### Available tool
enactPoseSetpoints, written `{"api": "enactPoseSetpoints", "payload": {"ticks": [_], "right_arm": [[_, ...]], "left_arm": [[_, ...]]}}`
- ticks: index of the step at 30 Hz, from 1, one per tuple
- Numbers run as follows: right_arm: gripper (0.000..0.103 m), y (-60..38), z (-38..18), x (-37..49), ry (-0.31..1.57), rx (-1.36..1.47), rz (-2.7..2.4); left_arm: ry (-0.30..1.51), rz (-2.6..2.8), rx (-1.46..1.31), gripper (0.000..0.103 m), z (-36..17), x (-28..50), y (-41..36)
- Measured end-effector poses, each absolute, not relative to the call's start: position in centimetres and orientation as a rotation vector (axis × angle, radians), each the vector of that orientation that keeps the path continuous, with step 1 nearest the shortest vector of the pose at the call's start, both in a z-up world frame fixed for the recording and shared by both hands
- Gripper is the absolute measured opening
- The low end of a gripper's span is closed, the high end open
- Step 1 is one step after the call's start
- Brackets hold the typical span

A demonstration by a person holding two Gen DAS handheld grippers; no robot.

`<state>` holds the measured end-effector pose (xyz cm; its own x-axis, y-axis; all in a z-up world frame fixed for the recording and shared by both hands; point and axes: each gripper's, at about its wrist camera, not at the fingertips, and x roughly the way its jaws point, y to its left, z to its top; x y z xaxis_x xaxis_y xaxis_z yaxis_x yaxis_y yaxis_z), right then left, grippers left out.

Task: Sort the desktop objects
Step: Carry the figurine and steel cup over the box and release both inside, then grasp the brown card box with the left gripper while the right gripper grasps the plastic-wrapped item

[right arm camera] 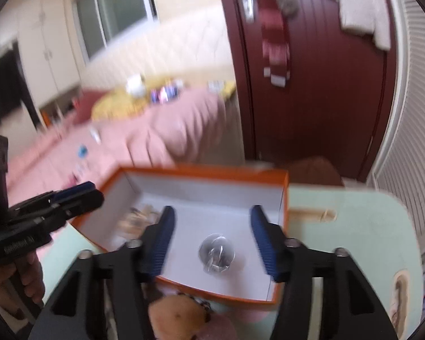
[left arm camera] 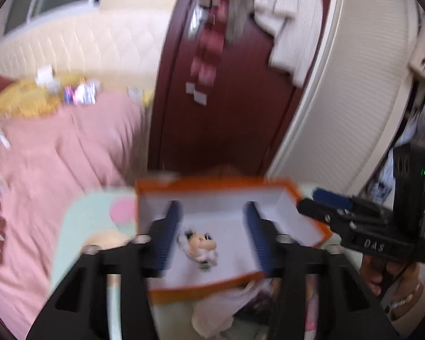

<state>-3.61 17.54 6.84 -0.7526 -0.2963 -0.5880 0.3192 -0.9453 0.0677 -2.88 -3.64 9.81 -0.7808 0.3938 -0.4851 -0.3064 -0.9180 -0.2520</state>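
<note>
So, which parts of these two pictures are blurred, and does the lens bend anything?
Left wrist view: motion blur smears the orange box and the small doll inside it; the door frame bows. Right wrist view: the clear ball in the box is soft, the bed behind blurrier, and the louvred panel curves strongly.

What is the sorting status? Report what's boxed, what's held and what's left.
Done: a small cartoon figure and a clear round piece lie inside the orange box; something blurred sits in its left corner. In hand: nothing; the left hand-held gripper and right hand-held gripper hang open over the box. Left: a plastic bag and a brown plush lie outside, on the mint tabletop.
</note>
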Motion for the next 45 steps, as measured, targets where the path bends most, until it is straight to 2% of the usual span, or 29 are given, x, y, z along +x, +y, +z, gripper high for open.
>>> {"api": "enactPoseSetpoints", "payload": {"ticks": [1, 6, 10, 18, 24, 27, 34, 36, 37, 38, 40, 41, 42, 45], "right_arm": [[0.062, 17.7, 7.8, -3.0, 0.061, 0.848, -2.685], [0.065, 19.0, 11.5, -0.3, 0.075, 0.730, -2.740], [0.066, 20.0, 12.2, 2.0, 0.077, 0.738, -2.749], [0.067, 20.5, 6.8, 5.8, 0.067, 0.948, -2.711], [0.067, 20.6, 3.3, 8.2, 0.060, 1.079, -2.673], [0.067, 20.3, 3.0, 8.6, 0.061, 1.084, -2.651], [0.067, 18.4, 2.3, 8.7, 0.127, 1.101, -2.600], [0.067, 17.6, 1.9, 8.4, 0.168, 1.114, -2.589], [0.067, 17.4, 1.9, 8.4, 0.176, 1.115, -2.588], [0.067, 17.2, 1.8, 8.3, 0.186, 1.116, -2.588], [0.066, 17.0, 1.0, 7.8, 0.210, 1.153, -2.592], [0.047, 17.0, 0.4, 7.4, 0.220, 1.180, -2.593], [0.035, 17.2, 0.0, 7.3, 0.219, 1.196, -2.606], [0.035, 17.6, -0.3, 7.3, 0.200, 1.216, -2.611]], "left_arm": [[-0.213, 2.685, -0.700, 0.080, 11.3, -1.9, -4.2], [-0.135, 2.782, -0.531, 0.080, 15.6, 1.9, -6.3], [-0.089, 2.804, -0.531, 0.080, 15.5, 4.2, -7.4], [-0.214, 2.775, -0.835, 0.080, 10.3, 5.6, -8.9], [-0.117, 2.750, -1.183, 0.080, 4.4, 6.1, -7.3], [-0.177, 2.729, -1.212, 0.080, 2.7, 6.8, -6.9], [-0.192, 2.724, -1.210, 0.080, 1.3, 6.4, -6.7], [-0.194, 2.719, -1.218, 0.079, 0.9, 6.3, -6.8], [-0.198, 2.713, -1.222, 0.071, 0.8, 6.3, -6.8], [-0.204, 2.706, -1.222, 0.058, 0.6, 6.2, -6.8], [-0.204, 2.705, -1.213, 0.058, 0.4, 6.3, -6.7], [-0.199, 2.716, -1.196, 0.057, 0.4, 6.5, -6.6], [-0.189, 2.736, -1.173, 0.057, 0.5, 6.8, -6.4], [-0.154, 2.733, -1.099, 0.057, 1.0, 7.6, -5.6]]}}
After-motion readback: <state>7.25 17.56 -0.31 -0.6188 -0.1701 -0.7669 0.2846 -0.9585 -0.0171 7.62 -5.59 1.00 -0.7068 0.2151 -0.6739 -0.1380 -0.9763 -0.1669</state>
